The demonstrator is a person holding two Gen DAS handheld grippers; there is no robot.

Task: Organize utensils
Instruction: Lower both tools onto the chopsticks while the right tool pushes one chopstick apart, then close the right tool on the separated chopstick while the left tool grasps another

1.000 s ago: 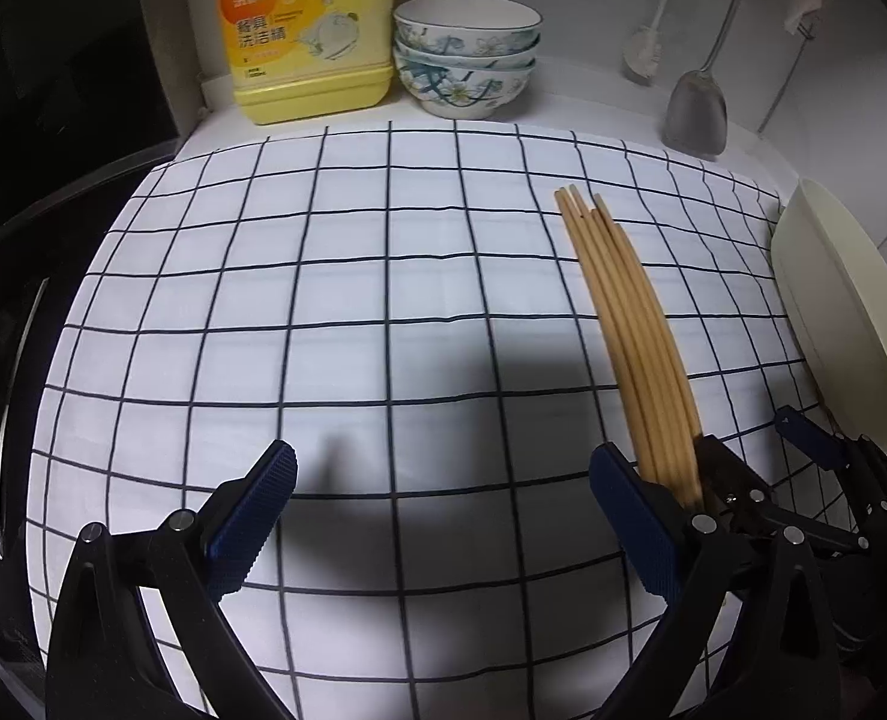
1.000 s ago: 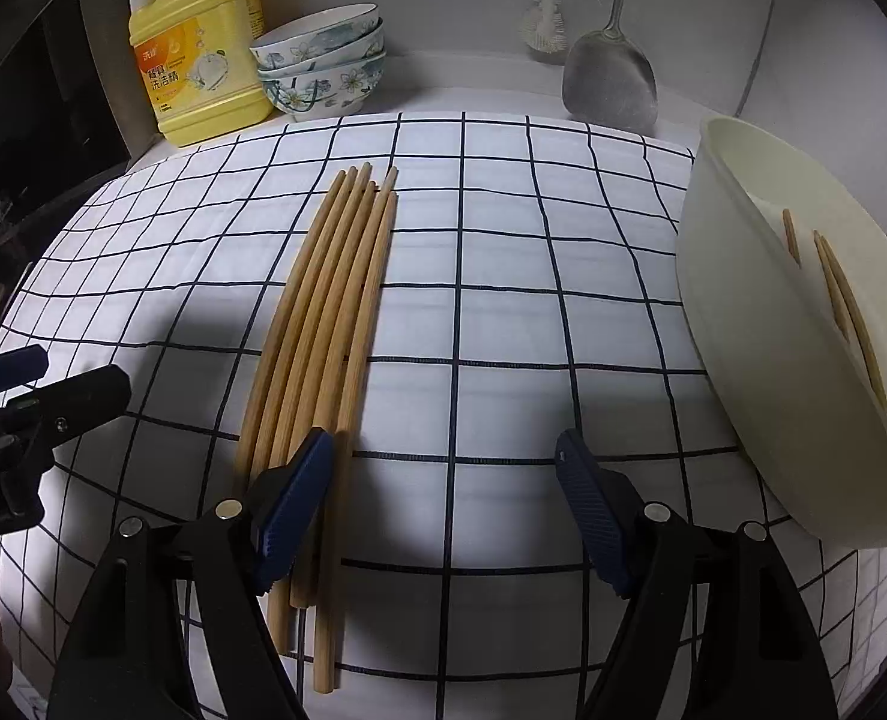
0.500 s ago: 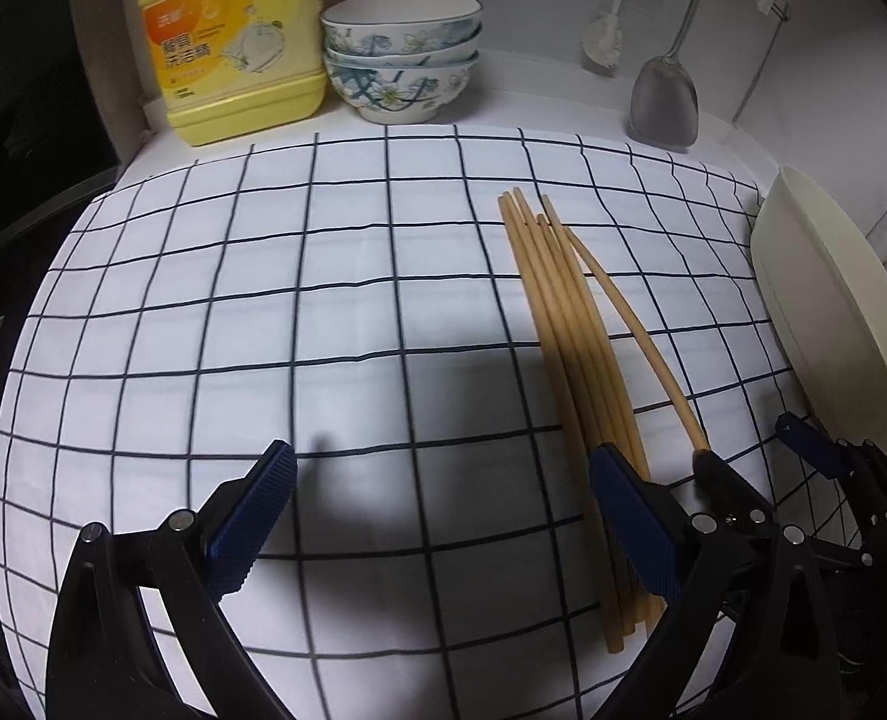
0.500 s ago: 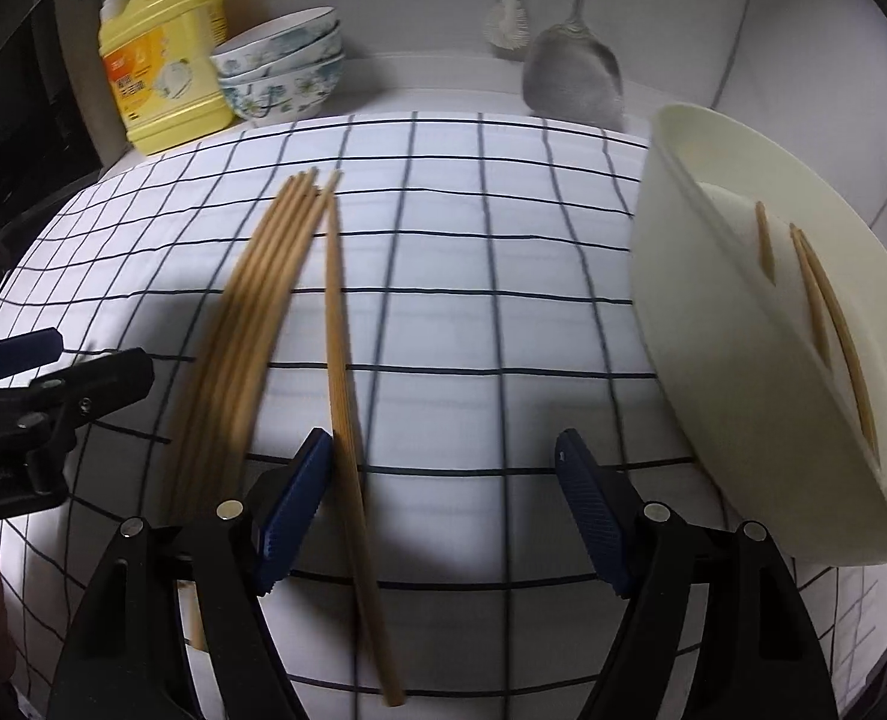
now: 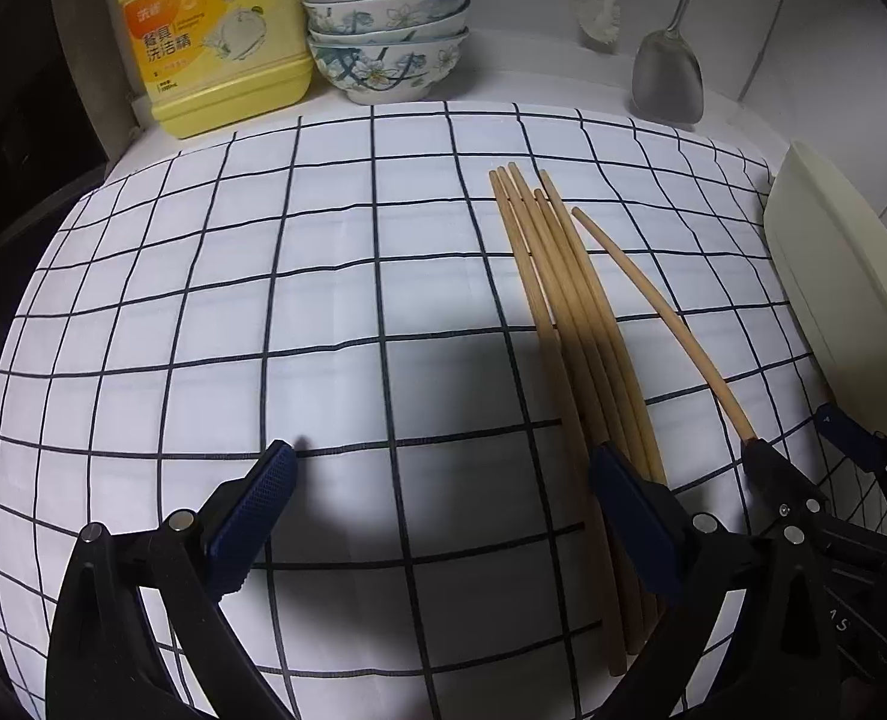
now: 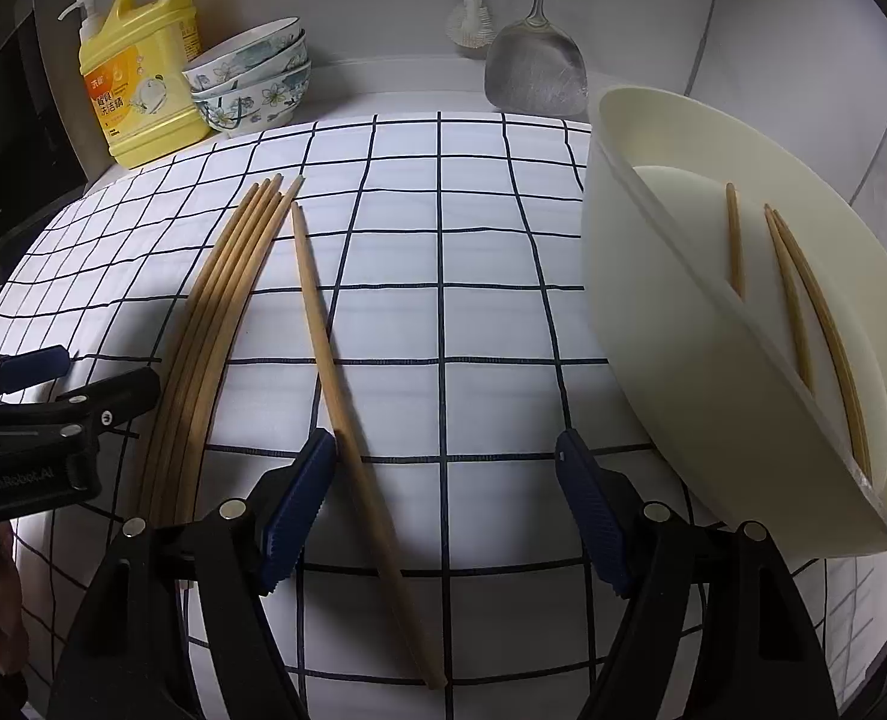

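Change: one chopstick (image 6: 347, 360) now lies split off from the bundle of chopsticks (image 6: 215, 330); a second ago all six lay packed side by side on the checked cloth (image 6: 473, 276).
Single stick: flat on the cloth, running from about 11 o'clock down to 5 o'clock in the right wrist view, its near part passing just inside the left finger (image 6: 296, 495) of the right gripper (image 6: 443, 480).
Meaning for the task: as I read it, one stick has been singled out for pickup, so the sorting into the container goes on piece by piece.
Right gripper: spread wide, pinching nothing; the stick sits between the fingers but the pads do not press it.
Left gripper: spread wide too (image 5: 443, 492), empty, over bare cloth with the bundle at its 3 o'clock side.
Bundle: five sticks close together, tips toward 12 o'clock, none yet lifted.
Container: a cream basin (image 6: 683, 360) tilted at 3 o'clock, its opening facing the grippers.
Contents: three chopsticks (image 6: 803, 300) lean inside against the basin's wall, one apart, two nearly touching.
Bowls: a stack of patterned bowls (image 6: 257, 81) at 11 o'clock, whether anything is in them I cannot tell.
Bottle: yellow detergent jug (image 6: 137, 78) beside the bowls.
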